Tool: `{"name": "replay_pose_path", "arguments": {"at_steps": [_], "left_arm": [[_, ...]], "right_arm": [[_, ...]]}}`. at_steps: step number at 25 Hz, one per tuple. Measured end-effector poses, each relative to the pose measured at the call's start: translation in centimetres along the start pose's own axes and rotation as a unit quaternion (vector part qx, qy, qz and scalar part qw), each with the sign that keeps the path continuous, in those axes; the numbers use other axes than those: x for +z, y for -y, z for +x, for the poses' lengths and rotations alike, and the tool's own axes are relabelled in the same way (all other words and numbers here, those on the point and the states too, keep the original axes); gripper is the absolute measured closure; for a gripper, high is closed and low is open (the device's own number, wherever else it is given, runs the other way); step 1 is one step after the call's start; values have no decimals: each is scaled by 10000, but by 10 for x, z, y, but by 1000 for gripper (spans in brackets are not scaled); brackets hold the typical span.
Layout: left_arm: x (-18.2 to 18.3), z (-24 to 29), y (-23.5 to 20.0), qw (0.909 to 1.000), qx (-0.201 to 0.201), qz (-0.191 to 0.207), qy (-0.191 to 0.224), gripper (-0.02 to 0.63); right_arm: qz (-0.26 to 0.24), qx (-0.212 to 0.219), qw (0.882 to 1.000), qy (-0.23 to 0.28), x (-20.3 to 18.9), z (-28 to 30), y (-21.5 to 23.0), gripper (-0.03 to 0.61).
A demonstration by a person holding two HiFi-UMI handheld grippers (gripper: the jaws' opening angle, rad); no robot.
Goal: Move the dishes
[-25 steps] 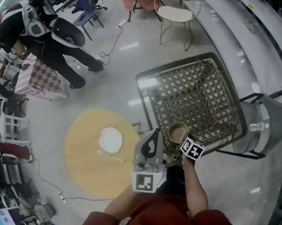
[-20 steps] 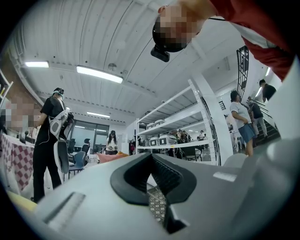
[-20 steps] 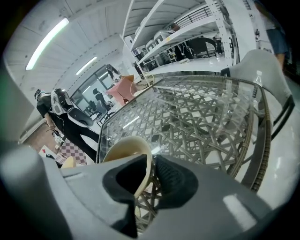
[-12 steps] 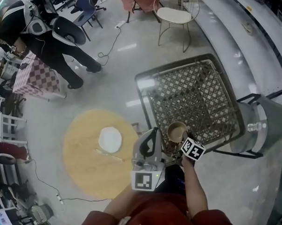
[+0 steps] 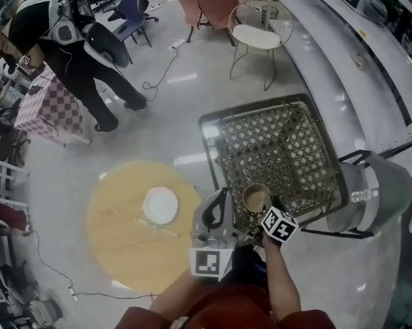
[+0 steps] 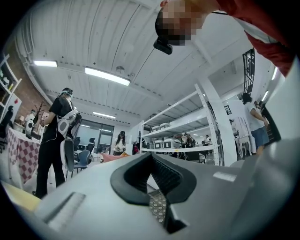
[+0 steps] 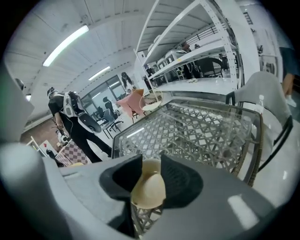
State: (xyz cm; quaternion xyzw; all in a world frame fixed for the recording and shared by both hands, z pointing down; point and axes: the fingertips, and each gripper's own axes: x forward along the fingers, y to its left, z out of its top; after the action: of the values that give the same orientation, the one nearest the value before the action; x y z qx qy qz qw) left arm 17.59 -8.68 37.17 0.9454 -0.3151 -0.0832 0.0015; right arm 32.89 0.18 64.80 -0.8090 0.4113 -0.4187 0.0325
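Two grippers are seen low in the head view, side by side. The right gripper (image 7: 151,163) is clamped on a small cream bowl (image 7: 149,190), whose rim is pinched between the dark pads. The bowl is held over the near edge of the lattice-topped glass table (image 5: 282,143), at about 6 o'clock of that table's top; whether it is clear of the glass cannot be told. The left gripper (image 6: 152,165) is carried with its jaws drawn together and nothing between them — only a patch of lattice is glimpsed through the slit below the pads.

A round wooden table (image 5: 114,238) lies at 8 o'clock from the head view's centre. A white plate (image 5: 160,205) is set on it, with a thin stick (image 5: 155,226) just beside the plate at its 6 o'clock. A person in black (image 5: 68,45) is seen at 11 o'clock, well apart.

The bowl is judged to be light, stiff, smooth and breakable. Held by the rim alone, it may be expected to swing or slip if tilted, so it is best kept level and set down gently. The plate, lying flat on the wood, would probably have to be taken at its edge — a harder hold.
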Motion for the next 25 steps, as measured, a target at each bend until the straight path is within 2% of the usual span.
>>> {"name": "replay_pose_path", "arguments": {"at_steps": [11, 14, 19, 25], "left_arm": [[24, -26, -29, 9995, 220, 24, 217, 606], [31, -36, -44, 9991, 348, -28, 245, 606], [38, -55, -70, 9979, 595, -10, 268, 606], [43, -79, -96, 9960, 853, 21, 277, 606]], "right_arm": [[-424, 828, 9910, 962, 53, -49, -91, 468], [-492, 981, 9873, 1152, 59, -62, -113, 468], [-892, 1285, 9759, 1524, 66, -83, -151, 468], [-1233, 1561, 9665, 1622, 58, -95, -191, 468]]}}
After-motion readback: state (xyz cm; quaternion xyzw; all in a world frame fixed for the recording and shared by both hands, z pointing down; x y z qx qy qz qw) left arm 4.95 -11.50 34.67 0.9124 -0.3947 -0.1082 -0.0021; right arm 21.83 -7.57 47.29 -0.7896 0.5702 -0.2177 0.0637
